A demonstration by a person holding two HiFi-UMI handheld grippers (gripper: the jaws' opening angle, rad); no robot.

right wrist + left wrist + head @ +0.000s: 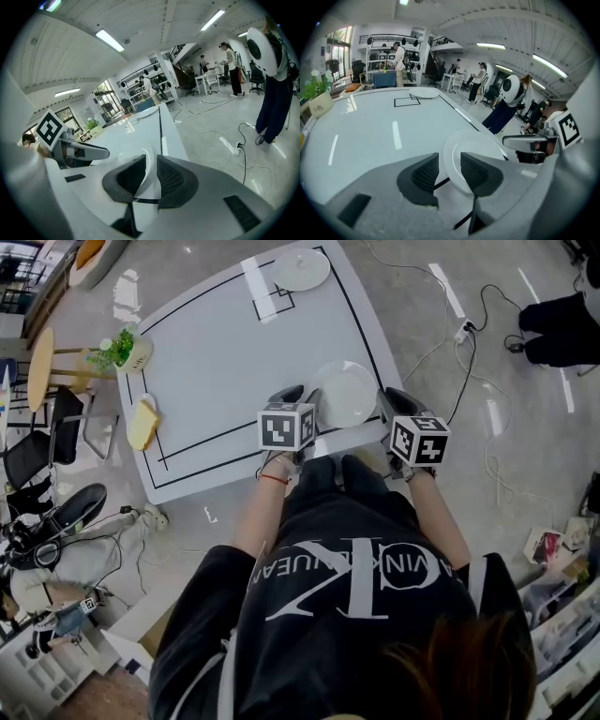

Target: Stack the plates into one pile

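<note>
A white plate [349, 395] lies flat near the front edge of the white table [225, 352], between my two grippers. My left gripper [302, 397] is at its left rim. In the left gripper view the plate's rim [473, 140] sits between the jaws, with a gap beside the left pad [424, 173]. My right gripper [386, 401] is at the right rim, and the thin plate edge [149, 161] stands between its parted pads. A second white plate [300, 268] lies at the table's far edge, also seen as the far plate [424, 93].
A potted plant [127, 351] and a yellow object [142, 423] sit along the table's left side. Black lines mark the tabletop. Chairs stand to the left, and cables with a power strip [462, 331] lie on the floor at right.
</note>
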